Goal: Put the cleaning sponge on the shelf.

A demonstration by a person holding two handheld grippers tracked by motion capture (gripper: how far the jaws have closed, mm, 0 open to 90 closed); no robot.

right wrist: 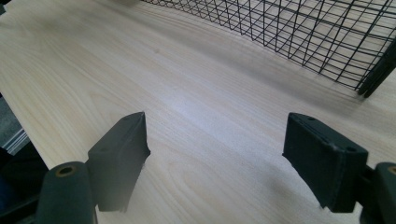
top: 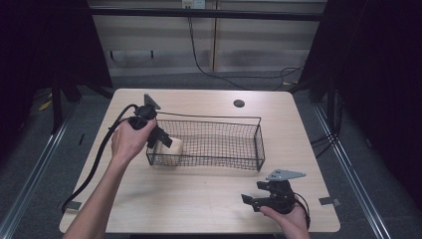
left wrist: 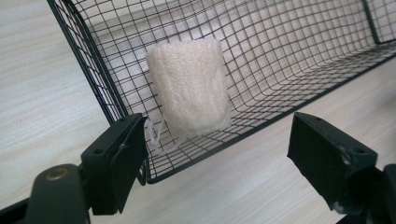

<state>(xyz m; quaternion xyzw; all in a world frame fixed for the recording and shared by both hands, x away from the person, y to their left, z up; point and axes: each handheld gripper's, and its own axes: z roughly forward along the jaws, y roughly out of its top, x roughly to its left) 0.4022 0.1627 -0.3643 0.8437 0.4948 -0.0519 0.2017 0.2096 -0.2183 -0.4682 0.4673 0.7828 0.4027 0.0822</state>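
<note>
My left gripper (top: 160, 134) hangs at the left end of the wire basket (top: 234, 118), jaws spread wide and holding nothing. A pale, fuzzy sponge-like block (left wrist: 191, 86) already lies inside the basket at that left end, against the mesh, so I judge the placing done and only pulling away left. My right gripper (top: 256, 201) rests at the table's (top: 199, 199) near right, jaws apart, empty.
</note>
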